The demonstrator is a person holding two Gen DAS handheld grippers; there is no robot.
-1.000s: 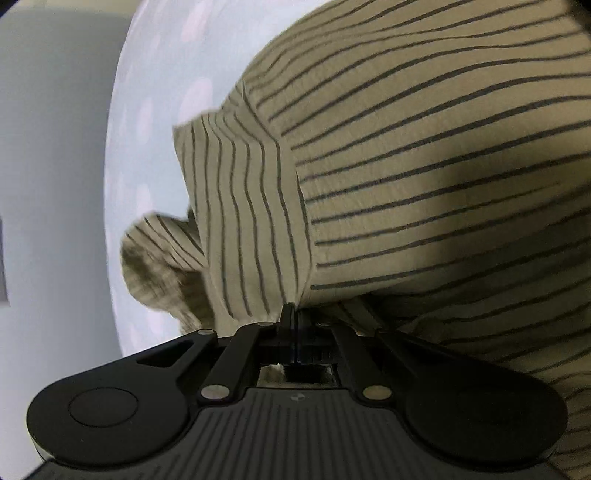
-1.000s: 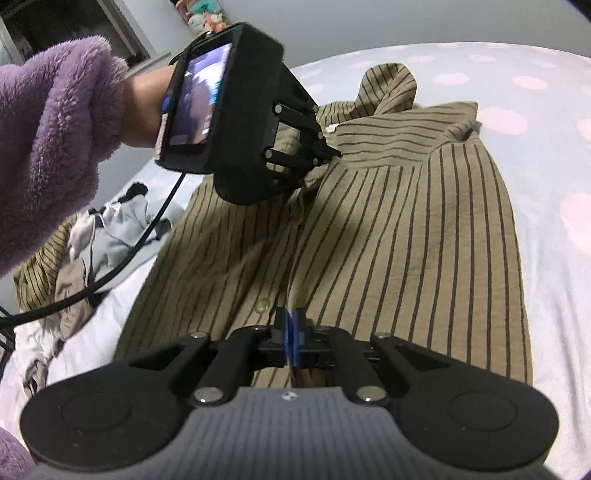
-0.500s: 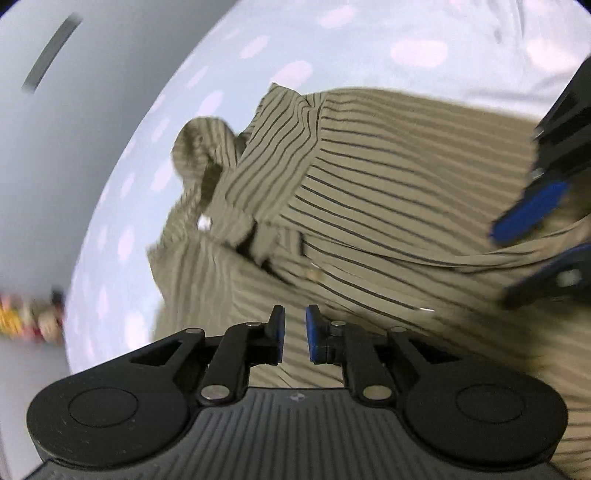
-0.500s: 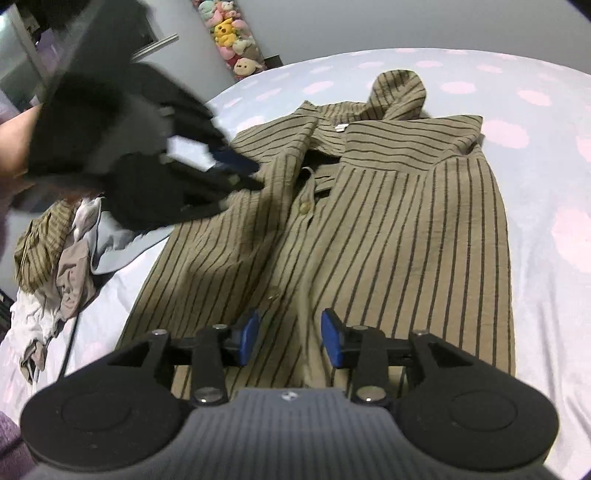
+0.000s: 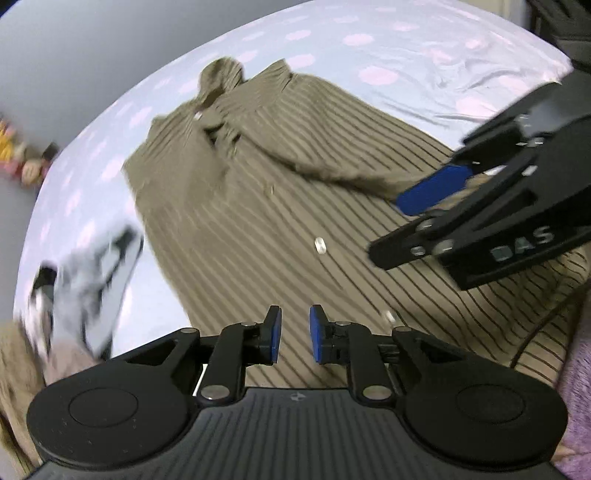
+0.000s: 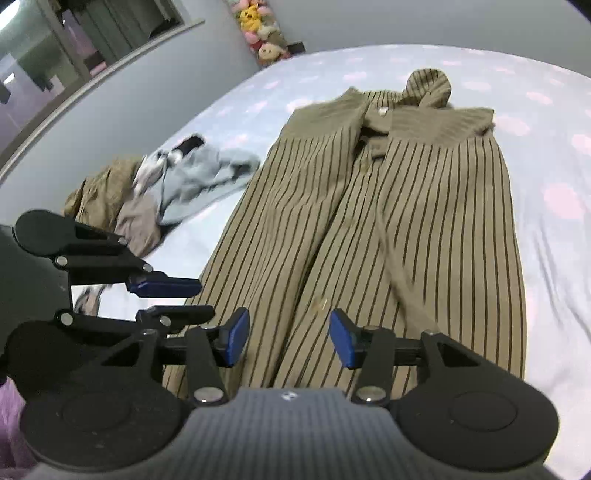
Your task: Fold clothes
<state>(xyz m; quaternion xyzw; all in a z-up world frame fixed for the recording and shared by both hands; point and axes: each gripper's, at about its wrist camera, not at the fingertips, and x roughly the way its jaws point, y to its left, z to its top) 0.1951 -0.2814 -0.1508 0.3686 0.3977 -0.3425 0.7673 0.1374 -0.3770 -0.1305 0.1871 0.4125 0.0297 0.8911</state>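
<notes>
Polka-dot bed [image 6: 554,258], striped shirt [image 6: 406,221] flat, left gripper [image 5: 294,334] and right gripper [image 6: 289,336] above hem, jaws parted, empty

The shirt's [image 6: 388,229] hem hides behind the right gripper [image 6: 289,342], and the clothes pile [image 5: 74,280] blurs.

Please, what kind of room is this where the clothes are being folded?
Most likely a bedroom. The striped shirt lies on a bed with a pink-dotted sheet, plush toys sit by the wall, and a pile of other clothes waits beside it.
</notes>
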